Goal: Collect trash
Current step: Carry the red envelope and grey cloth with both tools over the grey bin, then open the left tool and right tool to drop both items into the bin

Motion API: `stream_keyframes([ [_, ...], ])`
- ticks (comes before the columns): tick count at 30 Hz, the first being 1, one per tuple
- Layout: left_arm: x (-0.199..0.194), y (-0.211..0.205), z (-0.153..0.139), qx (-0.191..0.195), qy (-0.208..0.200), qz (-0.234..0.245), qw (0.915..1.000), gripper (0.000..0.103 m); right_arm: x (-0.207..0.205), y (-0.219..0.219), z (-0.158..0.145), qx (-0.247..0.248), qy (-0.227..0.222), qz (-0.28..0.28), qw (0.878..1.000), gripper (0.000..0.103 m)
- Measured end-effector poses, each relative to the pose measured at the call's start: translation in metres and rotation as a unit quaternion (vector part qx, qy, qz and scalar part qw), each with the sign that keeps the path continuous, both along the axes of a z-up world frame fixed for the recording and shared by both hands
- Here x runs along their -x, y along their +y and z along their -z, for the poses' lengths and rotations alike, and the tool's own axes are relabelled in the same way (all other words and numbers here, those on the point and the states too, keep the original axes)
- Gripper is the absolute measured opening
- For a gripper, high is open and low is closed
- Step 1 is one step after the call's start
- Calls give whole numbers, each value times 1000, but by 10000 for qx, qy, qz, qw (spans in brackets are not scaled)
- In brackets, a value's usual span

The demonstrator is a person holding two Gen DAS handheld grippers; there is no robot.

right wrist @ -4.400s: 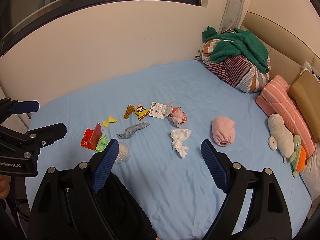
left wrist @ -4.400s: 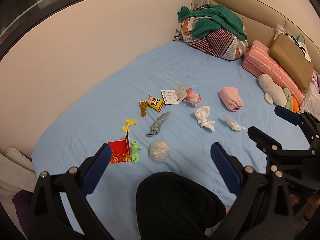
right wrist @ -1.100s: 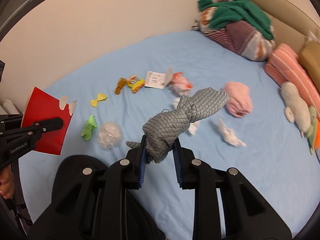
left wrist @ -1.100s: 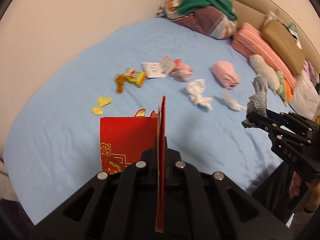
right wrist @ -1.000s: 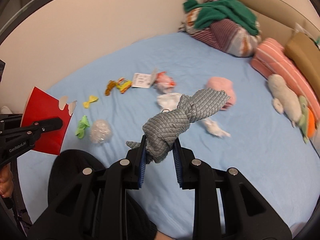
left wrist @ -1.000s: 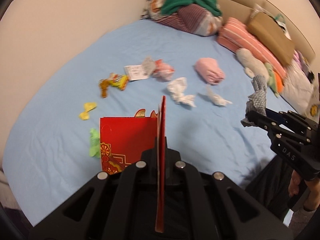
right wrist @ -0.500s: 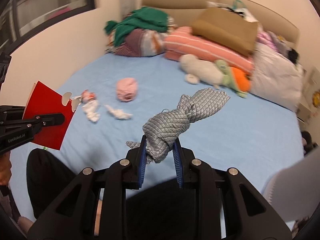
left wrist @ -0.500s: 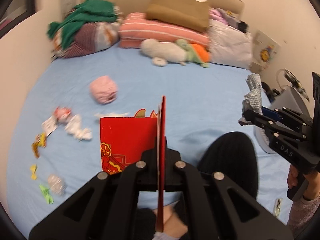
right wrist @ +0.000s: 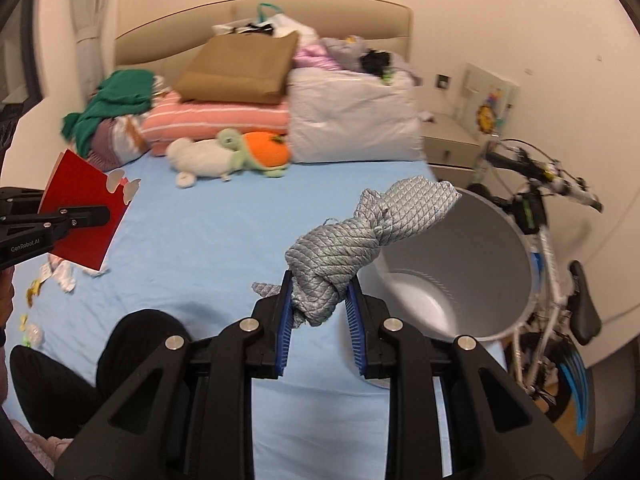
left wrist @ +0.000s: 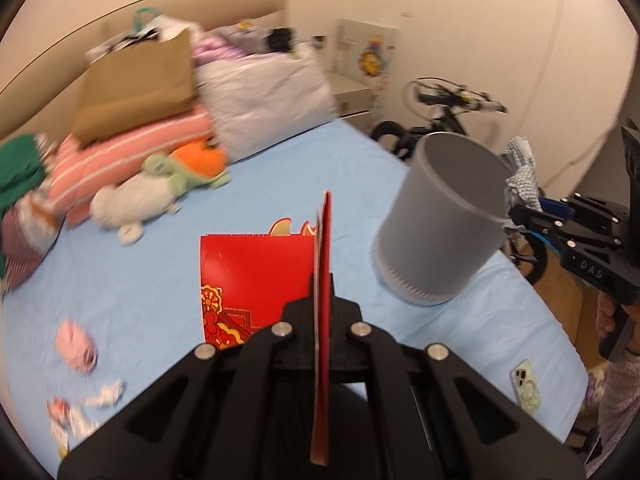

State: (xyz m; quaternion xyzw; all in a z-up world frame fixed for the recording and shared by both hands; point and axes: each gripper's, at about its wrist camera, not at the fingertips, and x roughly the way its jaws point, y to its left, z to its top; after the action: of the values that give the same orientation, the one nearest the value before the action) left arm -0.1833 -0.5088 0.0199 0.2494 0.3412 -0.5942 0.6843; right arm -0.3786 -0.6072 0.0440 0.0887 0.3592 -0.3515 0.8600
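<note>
The left tongs are pressed together on a red envelope, which stands upright above the blue bed. The right tongs pinch a knotted grey cloth just at the rim of the grey trash bin. This bin stands on the bed near its right edge, beside a bicycle. Some white and pink scraps lie at the bed's left side, and a phone lies near the right edge
</note>
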Motion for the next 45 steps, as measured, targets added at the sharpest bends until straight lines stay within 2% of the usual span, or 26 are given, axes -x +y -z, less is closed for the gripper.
stream_keyframes([
  [5, 42, -55, -26, 138, -33, 767, 9970, 2, 39, -28, -26, 55, 37, 237, 9997, 23],
  [12, 94, -115, -54, 226, -145, 1616, 9865, 2, 69, -65, -50, -6, -14, 328, 9995, 23],
  [18, 126, -156, -62, 155, -93, 2106, 9774, 2, 78, -87, -63, 35, -7, 432, 9991, 23],
  [24, 141, -179, -57, 119, -84, 2335, 9723, 5, 80, -103, -62, 138, 85, 585, 9982, 25],
  [27, 141, -188, -53, 108, -64, 2315, 9728, 7, 80, -115, -56, 34, 93, 618, 9980, 36],
  [29, 139, -197, -47, 8, 10, 2292, 9734, 8, 78, -121, -52, -13, 86, 636, 9979, 49],
  [31, 138, -202, -42, -88, 15, 2262, 9740, 21, 77, -125, -51, -12, 69, 662, 9978, 56],
  [32, 138, -204, -40, -88, -19, 2245, 9744, 28, 76, -127, -51, -7, 61, 667, 9978, 56],
  [34, 137, -203, -39, 16, -133, 2199, 9754, 63, 75, -129, -51, -31, 51, 659, 9978, 56],
  [35, 137, -202, -39, 80, -184, 2182, 9757, 67, 74, -130, -50, -46, 51, 655, 9978, 57],
  [45, 119, -184, -37, 92, -145, 2048, 9786, 70, 64, -113, -46, -125, 102, 492, 9987, 57],
])
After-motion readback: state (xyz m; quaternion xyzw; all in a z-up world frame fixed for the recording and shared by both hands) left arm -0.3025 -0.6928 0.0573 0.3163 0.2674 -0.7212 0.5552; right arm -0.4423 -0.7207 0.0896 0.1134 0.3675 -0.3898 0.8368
